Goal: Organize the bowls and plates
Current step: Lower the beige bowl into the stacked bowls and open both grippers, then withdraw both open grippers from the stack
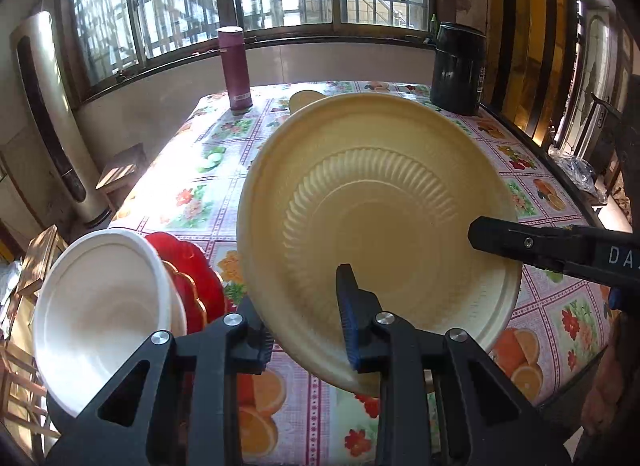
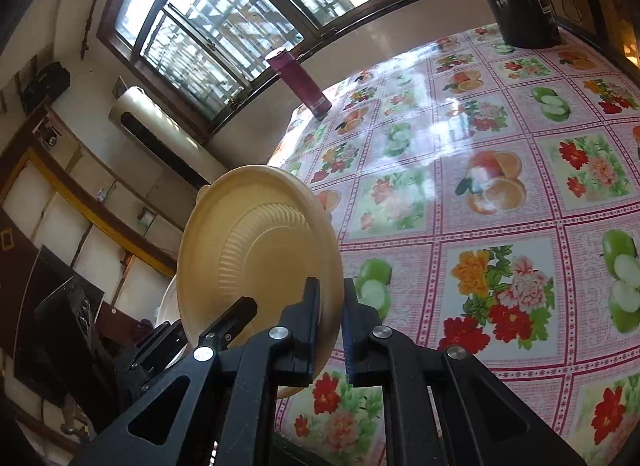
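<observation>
1. The cream bowl (image 1: 376, 234) is held tilted in the air above the fruit-print tablecloth (image 1: 192, 193), its ribbed inside turned toward the left wrist camera.
2. The left gripper (image 1: 308, 330) pinches the bowl's near rim: one finger lies inside the bowl, while the other is mostly hidden behind the wall.
3. The right gripper (image 2: 331, 330) clamps the same bowl's rim from the other side, one finger on each face of the wall. In the left wrist view only one black finger shows, lying across the bowl's right inner side; its partner is out of sight.
4. Left of the cream bowl, a white bowl (image 1: 100, 314) sits tilted at the table's edge, its lower rim cut off by the gripper frame. In the right wrist view, only a pale sliver shows behind the cream bowl.
5. Between the white bowl and the cream bowl lies a red scalloped plate (image 1: 192, 278), largely covered by both; whether it touches the white bowl cannot be told.
6. A small cream shape (image 1: 304, 99) peeks over the bowl's far rim, too hidden to identify.
7. Beyond the bowl stand a maroon flask (image 1: 236, 69) and a black canister (image 1: 458, 69), well apart from each other.
</observation>
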Action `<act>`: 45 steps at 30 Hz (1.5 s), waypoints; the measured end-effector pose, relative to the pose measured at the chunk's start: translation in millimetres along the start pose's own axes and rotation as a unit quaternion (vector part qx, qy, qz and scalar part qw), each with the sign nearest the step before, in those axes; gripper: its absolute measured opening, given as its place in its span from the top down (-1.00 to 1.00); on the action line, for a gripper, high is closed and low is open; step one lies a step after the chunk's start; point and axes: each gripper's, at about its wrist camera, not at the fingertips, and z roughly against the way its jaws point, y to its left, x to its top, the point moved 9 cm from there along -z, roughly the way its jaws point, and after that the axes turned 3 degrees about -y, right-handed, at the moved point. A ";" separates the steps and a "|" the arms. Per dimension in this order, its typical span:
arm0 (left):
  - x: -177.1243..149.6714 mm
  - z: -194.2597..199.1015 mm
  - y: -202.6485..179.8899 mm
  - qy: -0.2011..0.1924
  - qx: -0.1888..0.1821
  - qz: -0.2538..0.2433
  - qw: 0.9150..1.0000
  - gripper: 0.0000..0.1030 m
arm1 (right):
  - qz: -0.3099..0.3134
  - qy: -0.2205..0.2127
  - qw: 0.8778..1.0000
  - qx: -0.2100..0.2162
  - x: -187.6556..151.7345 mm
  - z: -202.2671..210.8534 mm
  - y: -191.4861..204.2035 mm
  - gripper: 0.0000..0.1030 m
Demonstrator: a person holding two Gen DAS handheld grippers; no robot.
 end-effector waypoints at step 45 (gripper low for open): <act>-8.9 65.1 144.7 -0.117 0.097 0.100 0.983 -1.00 | 0.193 -0.046 0.980 -0.028 -37.6 -63.7 114.0 -0.99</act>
